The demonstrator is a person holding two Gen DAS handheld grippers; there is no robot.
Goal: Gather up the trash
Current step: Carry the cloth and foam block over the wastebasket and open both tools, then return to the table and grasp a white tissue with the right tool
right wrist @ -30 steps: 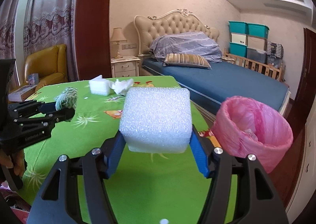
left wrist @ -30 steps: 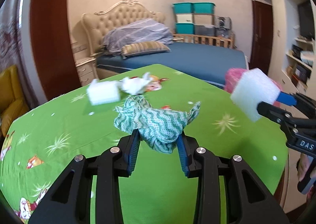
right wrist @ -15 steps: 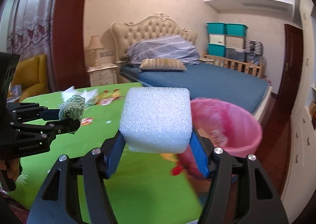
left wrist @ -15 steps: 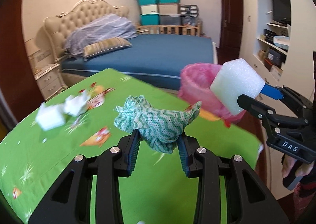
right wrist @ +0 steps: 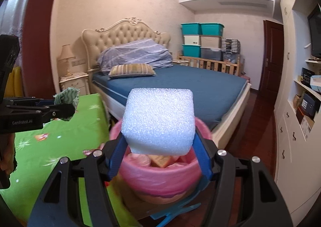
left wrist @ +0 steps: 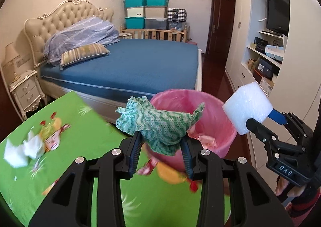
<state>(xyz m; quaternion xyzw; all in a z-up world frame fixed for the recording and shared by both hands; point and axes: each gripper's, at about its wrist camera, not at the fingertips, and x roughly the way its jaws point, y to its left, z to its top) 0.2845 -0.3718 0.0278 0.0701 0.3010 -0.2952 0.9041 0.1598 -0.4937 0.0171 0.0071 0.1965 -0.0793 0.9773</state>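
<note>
- Left gripper [left wrist: 161,147]: jaws clenched on a crumpled green-and-white wavy-patterned cloth [left wrist: 160,124], which bulges above and ahead of the blue pads.
- Right gripper [right wrist: 158,147]: jaws grasping a white foam block [right wrist: 158,120] by its lower sides; most of the block stands above the pads.
- Pink-lined trash bin [left wrist: 212,110]: just beyond the left jaws, its open mouth behind and partly below the cloth. In the right wrist view the bin [right wrist: 160,177] lies directly under and beyond the foam block.
- Bin contents: pink and orange-brown items show beneath the block; their kind cannot be told.
- Green printed tablecloth [left wrist: 66,122]: extends to the left of the left jaws, blurred. A white foam piece [left wrist: 15,155] and a crumpled white tissue [left wrist: 33,145] appear to lie touching on it, well apart from both grippers.
- Background: a blue bed [left wrist: 132,66] beyond the bin.
</note>
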